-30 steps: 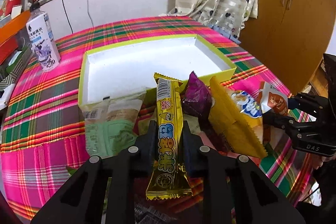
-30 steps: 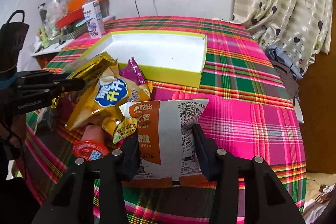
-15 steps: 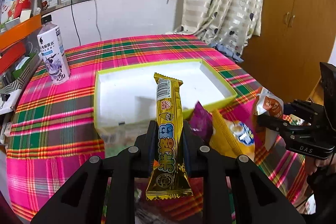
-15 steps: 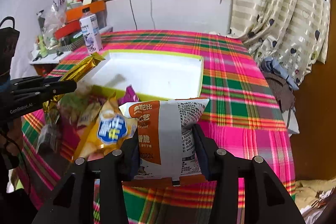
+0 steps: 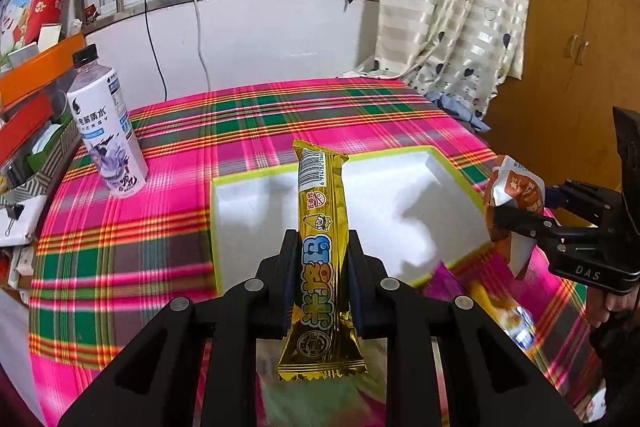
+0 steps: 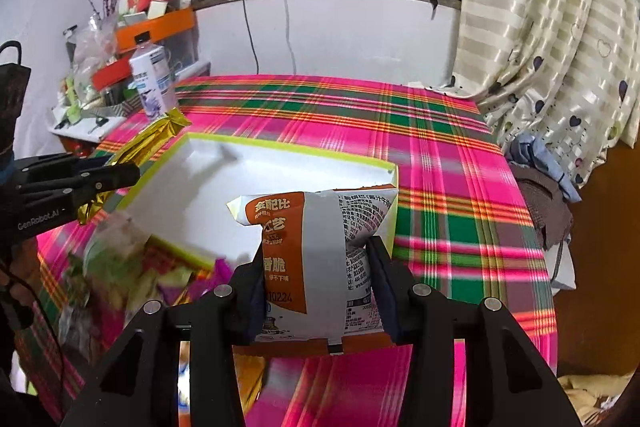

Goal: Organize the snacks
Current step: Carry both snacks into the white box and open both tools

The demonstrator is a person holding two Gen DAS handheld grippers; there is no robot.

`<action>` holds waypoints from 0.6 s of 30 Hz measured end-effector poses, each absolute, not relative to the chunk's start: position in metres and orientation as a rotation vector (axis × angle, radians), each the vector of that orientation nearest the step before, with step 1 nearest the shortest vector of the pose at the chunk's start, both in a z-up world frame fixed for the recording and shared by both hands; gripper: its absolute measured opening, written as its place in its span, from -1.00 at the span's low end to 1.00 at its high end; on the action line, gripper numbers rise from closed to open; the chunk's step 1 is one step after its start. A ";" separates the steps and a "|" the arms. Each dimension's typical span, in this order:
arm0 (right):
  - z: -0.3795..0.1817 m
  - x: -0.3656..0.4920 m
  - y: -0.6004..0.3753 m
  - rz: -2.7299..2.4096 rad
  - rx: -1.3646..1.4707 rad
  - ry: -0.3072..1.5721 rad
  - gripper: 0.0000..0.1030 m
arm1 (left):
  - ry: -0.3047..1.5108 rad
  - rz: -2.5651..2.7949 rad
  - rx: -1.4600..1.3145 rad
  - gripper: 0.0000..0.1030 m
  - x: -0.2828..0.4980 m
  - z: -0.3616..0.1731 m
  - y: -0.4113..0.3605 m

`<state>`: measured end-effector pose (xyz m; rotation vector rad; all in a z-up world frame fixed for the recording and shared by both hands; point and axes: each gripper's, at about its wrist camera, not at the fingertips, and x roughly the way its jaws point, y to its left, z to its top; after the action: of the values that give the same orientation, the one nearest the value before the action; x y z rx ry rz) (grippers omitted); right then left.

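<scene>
Gold foil catches the light on the long snack bar (image 5: 322, 259) clamped upright in the left gripper (image 5: 322, 267). A second ago that bar hung low over the loose snack heap (image 6: 132, 267) at the near edge of the worktop (image 5: 120, 251). Both grippers have since lifted and moved forward. The heap has dropped to the bottom of both views, and the white tray with the lime-yellow rim (image 5: 256, 177) now lies straight ahead of the bar. The right gripper (image 6: 316, 287) is closed on an orange-and-white snack pouch (image 6: 316, 259), held up near the tray's near right corner. The tray looks bare inside, so my guess is that nothing has been sorted yet and these two packets are the first bound for it.

The bar carries a barcode beginning 6 91478, a small cartoon face and large blue Chinese characters I cannot read with confidence. The pouch shows "金配比" at the top, "香脆" lower down and the digits 10224. The fine print on its white panel is too small to read. The water bottle (image 5: 106, 135) near the far left edge reads "ENERGY". The gripper bodies are marked "DAS" and "GenRobot.AI".
</scene>
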<state>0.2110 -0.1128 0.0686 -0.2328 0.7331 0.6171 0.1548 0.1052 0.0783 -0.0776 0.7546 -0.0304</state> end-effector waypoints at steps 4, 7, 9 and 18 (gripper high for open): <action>0.064 0.236 -0.101 0.616 -0.229 0.755 -0.14 | 0.773 -0.020 -0.081 -0.56 0.177 0.074 0.115; 0.058 0.254 -0.093 0.614 -0.223 0.775 -0.14 | 0.798 -0.009 -0.088 -0.56 0.192 0.067 0.123; 0.054 0.265 -0.088 0.610 -0.224 0.788 -0.14 | 0.814 0.008 -0.094 -0.56 0.201 0.061 0.128; 0.043 0.300 -0.068 0.580 -0.234 0.816 -0.12 | 0.878 0.049 -0.133 -0.56 0.223 0.038 0.145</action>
<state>0.3003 -0.0678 0.0427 -0.2345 0.8161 0.5798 0.2230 0.1445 0.0378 -0.1329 0.8780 0.0486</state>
